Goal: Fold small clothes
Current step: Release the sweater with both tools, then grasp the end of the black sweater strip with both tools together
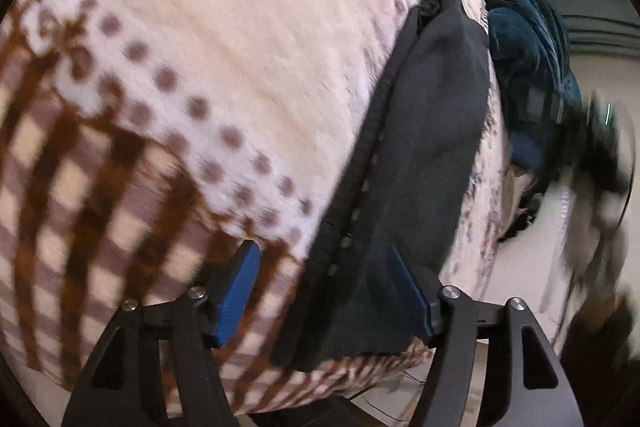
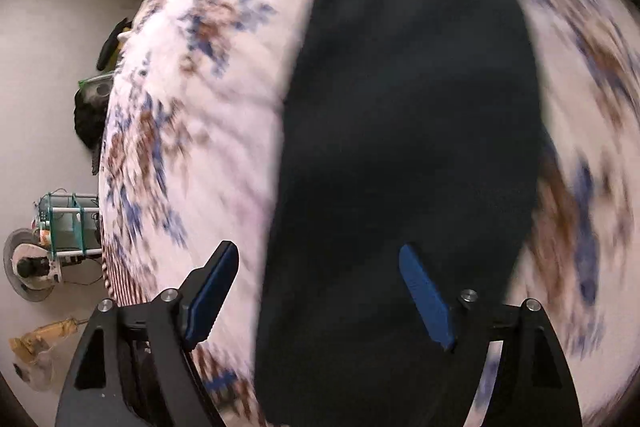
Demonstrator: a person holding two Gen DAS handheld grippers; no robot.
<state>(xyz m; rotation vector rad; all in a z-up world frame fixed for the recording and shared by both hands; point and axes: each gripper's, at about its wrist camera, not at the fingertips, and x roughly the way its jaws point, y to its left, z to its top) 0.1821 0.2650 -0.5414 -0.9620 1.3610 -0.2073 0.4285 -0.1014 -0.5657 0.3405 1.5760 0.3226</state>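
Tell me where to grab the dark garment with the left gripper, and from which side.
Probably take the dark garment at its near hem corner, coming straight in from the blanket's near edge. That end lies flat between the open left gripper fingers; the far end is bunched.

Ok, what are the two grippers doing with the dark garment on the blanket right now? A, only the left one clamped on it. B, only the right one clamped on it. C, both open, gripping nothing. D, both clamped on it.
C: the left gripper and right gripper both have their blue fingers spread wide, and the dark garment lies loose on the patterned blanket.
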